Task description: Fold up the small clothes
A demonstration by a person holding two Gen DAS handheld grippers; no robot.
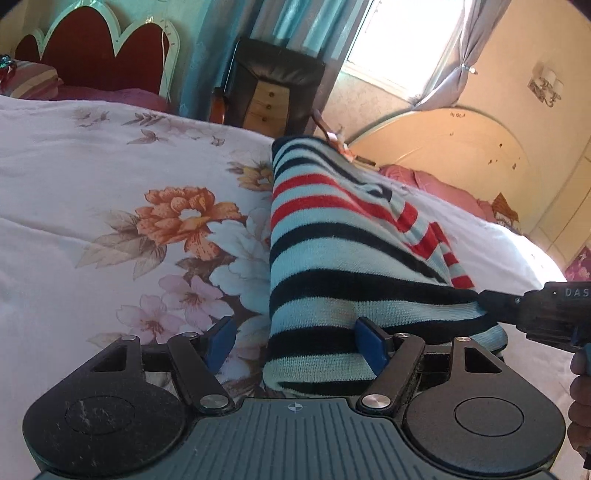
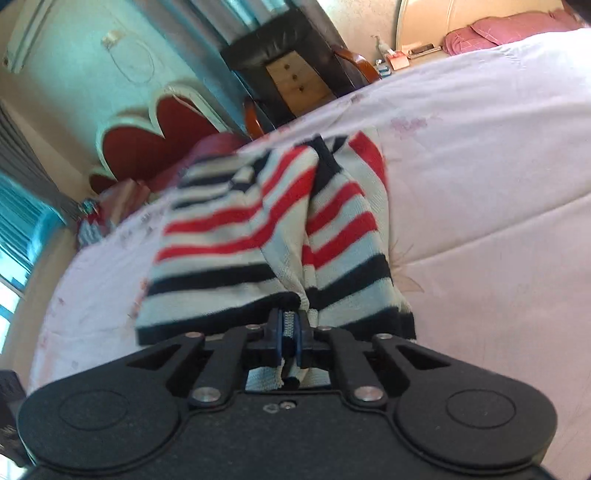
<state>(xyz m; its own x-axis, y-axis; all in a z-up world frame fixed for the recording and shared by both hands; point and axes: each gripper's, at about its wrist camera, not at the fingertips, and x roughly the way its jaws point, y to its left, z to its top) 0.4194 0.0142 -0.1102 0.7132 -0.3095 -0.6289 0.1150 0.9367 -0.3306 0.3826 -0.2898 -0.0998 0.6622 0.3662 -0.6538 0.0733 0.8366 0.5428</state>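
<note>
Sweater: a small knitted sweater [image 1: 325,266] with pale blue, navy and red stripes lies on the bed, partly folded over itself, its near hem lifted off the bedspread.
Fold: in the right wrist view the sweater [image 2: 240,236] falls in two hanging halves with a deep crease between them.
Right tool: the right tool [image 2: 291,334] has its blue pads pressed together on the navy hem, knit fabric pinched between them; from the left wrist view the right tool [image 1: 491,297] reaches in from the right edge and grips the sweater's corner.
Left tool: the left tool [image 1: 295,343] stands wide apart; its right pad touches the sweater's lower edge, its left pad sits over bare bedspread, and nothing is clamped.
Bed: a white bedspread [image 1: 92,192] printed with orange, pink and pale blue flowers carries the sweater.
Beyond the bed: a red headboard [image 1: 96,48] with a scalloped white border, a dark chair [image 1: 273,74], teal curtains [image 1: 277,22], and a bright window [image 1: 402,37].
</note>
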